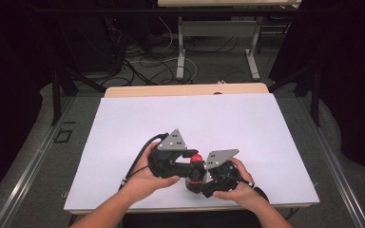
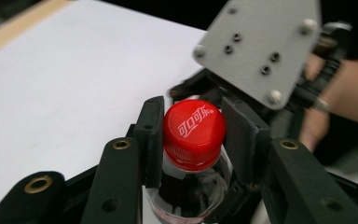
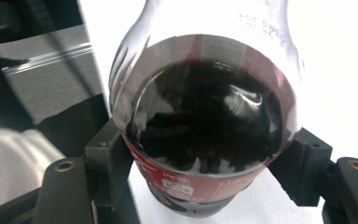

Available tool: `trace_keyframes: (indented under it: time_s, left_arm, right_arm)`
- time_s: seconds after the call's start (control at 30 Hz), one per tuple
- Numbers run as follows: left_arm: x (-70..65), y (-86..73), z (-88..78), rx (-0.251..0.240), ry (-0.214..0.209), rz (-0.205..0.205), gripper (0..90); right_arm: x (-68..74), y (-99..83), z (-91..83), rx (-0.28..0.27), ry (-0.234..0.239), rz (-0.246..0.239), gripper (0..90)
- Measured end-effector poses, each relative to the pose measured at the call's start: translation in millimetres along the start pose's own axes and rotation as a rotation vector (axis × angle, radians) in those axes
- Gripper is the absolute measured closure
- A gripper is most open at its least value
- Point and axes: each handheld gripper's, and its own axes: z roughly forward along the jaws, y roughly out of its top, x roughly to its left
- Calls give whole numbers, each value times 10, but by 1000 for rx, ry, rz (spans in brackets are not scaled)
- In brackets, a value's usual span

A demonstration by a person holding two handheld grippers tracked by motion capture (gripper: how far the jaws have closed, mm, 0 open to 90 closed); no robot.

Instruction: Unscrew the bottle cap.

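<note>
A cola bottle [image 1: 195,180] with dark drink and a red label stands near the front of the white table [image 1: 195,118]. Its red cap [image 2: 194,133] sits between the pads [image 2: 153,135] of my left gripper [image 1: 193,162], which is shut on the cap from the left. My right gripper [image 3: 205,163] comes in from the right and lower down. It is shut on the bottle's body [image 3: 205,121], with a pad [image 3: 109,163] pressed on each side. In the left gripper view, the right gripper's grey plate [image 2: 261,46] is just behind the cap.
Both hands work close to the table's front edge [image 1: 190,208]. A wooden strip [image 1: 185,90] borders the far side of the white sheet. Beyond it lie floor cables [image 1: 147,66] and the legs of another table [image 1: 181,52].
</note>
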Motion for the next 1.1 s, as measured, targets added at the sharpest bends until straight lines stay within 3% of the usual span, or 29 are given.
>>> trace_keyframes:
  time_s: [0.03, 0.1, 0.13, 0.2, 0.23, 0.33, 0.37, 0.5, 0.57, 0.63, 0.73, 0.9, 0.97, 1.1]
  left_arm:
    - [-39, -8, 3, -3, 40, -25, 615]
    - [-120, -8, 20, -4, 88, -29, 614]
    - [-139, -5, 21, -4, 95, -33, 614]
    - [-178, 9, 31, 0, 108, 6, 611]
    - [-178, 10, 32, -11, 111, 2, 607]
    - [-137, 22, 19, -2, 97, 6, 486]
    - [-108, 27, -9, 3, 80, 2, 444]
    - [-21, 45, -123, -3, -15, 35, 413]
    - [21, 61, -158, 5, -68, 75, 413]
    - [88, 88, -167, 38, -143, 146, 414]
    - [198, 115, -161, 52, -221, 234, 425]
    - [385, 114, -145, 63, -405, 252, 486]
    - [431, 102, -130, 61, -447, 263, 517]
    - [454, 74, -108, 43, -486, 273, 606]
  right_arm:
    - [2, 0, 5, 1, -8, 10, 290]
    - [6, -1, 10, -1, -15, 20, 290]
    - [5, -3, 13, 3, -17, 12, 290]
    - [4, -8, 5, -9, -9, 19, 290]
    - [-6, -10, -5, -8, -7, 11, 290]
    - [-4, -6, -25, -21, -7, 8, 290]
    - [-9, -2, -36, -12, 5, 5, 290]
    - [-4, -5, -32, -19, 11, 4, 289]
    - [5, -6, -24, -14, 30, -3, 289]
    - [22, -2, -25, -14, 42, -10, 289]
    - [42, 10, -19, -29, 56, -36, 289]
    - [72, 23, -16, -20, 85, -58, 289]
    - [87, 20, -5, -23, 90, -63, 289]
    - [122, 20, 14, -22, 109, -78, 289]
